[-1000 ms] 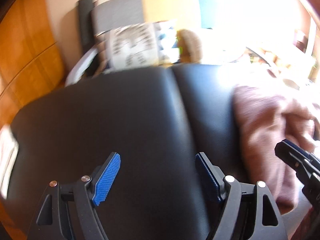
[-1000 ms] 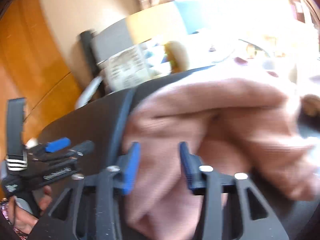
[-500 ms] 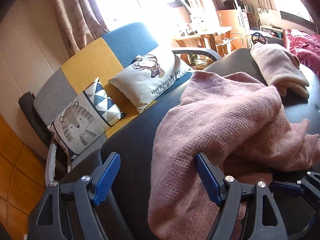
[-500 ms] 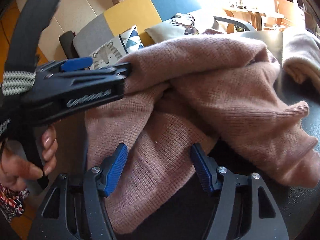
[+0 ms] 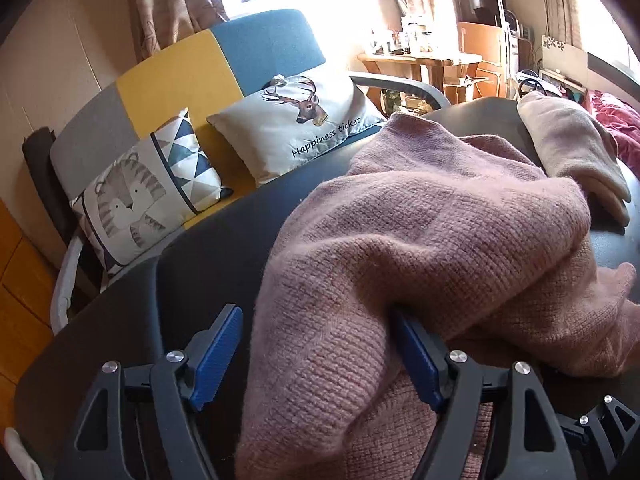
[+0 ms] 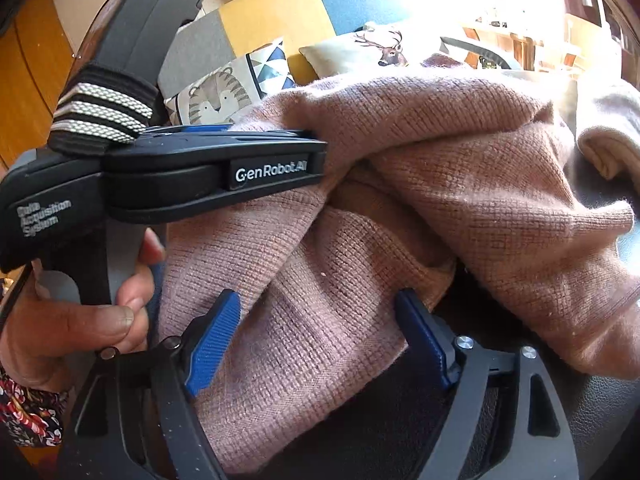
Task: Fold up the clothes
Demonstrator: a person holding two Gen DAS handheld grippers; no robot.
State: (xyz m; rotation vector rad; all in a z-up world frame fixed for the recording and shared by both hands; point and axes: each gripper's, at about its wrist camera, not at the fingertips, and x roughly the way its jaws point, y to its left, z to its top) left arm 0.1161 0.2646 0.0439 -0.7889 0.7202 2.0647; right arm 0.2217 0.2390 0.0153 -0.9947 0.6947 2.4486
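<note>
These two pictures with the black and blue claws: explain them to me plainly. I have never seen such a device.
A person holds a hand-operated gripper in each hand; a camera on each looks forward along its two blue-padded fingers. One picture is from the left gripper, the other from the right gripper, where the left tool and the hand holding it also appear. A crumpled pink knit sweater lies on a dark padded surface, a folded beige garment behind it. Sweater fabric lies between both pairs of fingers, but neither grips it: the left jaws are closing, the right opening. A sofa with cushions stands behind.
</note>
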